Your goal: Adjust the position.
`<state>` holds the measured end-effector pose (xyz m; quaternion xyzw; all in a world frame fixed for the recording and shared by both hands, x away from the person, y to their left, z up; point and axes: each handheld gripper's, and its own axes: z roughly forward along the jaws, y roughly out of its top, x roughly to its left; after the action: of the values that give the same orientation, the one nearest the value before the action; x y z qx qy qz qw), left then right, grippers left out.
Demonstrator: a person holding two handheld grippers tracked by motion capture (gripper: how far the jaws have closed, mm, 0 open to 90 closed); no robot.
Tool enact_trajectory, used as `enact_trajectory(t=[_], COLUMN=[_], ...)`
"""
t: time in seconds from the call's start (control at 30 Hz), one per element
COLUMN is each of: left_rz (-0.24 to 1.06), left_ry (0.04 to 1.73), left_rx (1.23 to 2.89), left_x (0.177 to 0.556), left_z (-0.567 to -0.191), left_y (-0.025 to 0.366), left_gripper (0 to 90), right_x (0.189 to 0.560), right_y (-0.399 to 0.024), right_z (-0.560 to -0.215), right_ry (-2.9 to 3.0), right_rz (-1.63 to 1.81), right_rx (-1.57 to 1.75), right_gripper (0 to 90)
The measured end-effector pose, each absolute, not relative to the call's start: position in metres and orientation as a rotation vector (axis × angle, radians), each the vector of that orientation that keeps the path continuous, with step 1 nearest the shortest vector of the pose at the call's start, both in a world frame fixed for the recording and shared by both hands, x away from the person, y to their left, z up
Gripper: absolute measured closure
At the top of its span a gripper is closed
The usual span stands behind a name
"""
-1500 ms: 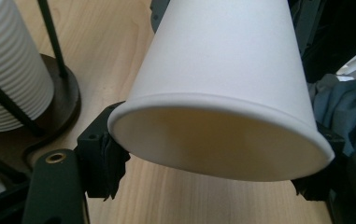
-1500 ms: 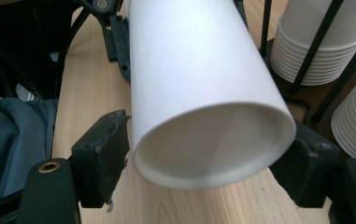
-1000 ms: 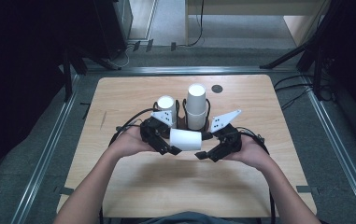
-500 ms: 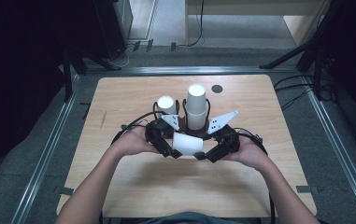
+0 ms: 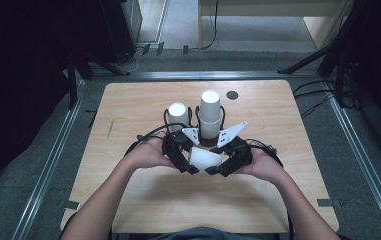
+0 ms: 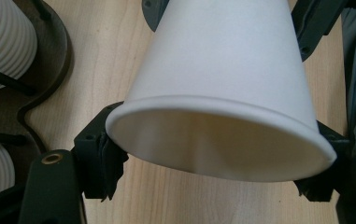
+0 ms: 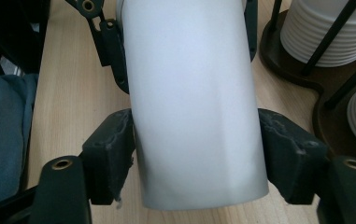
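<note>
High view: the white paper cup [image 5: 205, 157], lying sideways above the pale wooden table [image 5: 143, 195], has come nearer the person since a second ago, held between the left gripper [image 5: 188, 162] and right gripper [image 5: 223, 164].

Left gripper view: jaws pinch its open rim end, mouth facing the camera.

Right gripper view: jaws have just been closing and now press its narrow base end; long axis level, gripper to gripper.

Light from above brightens the table [image 5: 143, 105] amid dark surroundings; both gripper views are sharp.
</note>
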<state>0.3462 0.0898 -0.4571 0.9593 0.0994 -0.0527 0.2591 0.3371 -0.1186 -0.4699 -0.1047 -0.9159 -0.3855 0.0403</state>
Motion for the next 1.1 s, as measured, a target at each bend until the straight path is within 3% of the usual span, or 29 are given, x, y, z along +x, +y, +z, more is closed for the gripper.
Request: enact_trajectory(t=[0.3,0.5,1.1], left_rz=[-0.148,-0.142,-0.158], left_ry=[0.256,0.330,0.391], left_rx=[2.577,2.498,2.282], left_x=[0.345,0.349,0.347], left_z=[-0.456,-0.453,-0.452], left_y=[0.093,0.099,0.112], left_gripper=[21.3,8.3,8.6], right_x=[0.335,0.337,0.338], right_y=[-0.118,-0.123,-0.130], right_z=[-0.468,-0.464,-0.459], right_ry=[-2.804,-2.810,-2.770], right_rz=[-1.173,-1.215,-1.303], right_rx=[-0.278,-0.304,-0.325], right_gripper=[33.7,33.6,33.2])
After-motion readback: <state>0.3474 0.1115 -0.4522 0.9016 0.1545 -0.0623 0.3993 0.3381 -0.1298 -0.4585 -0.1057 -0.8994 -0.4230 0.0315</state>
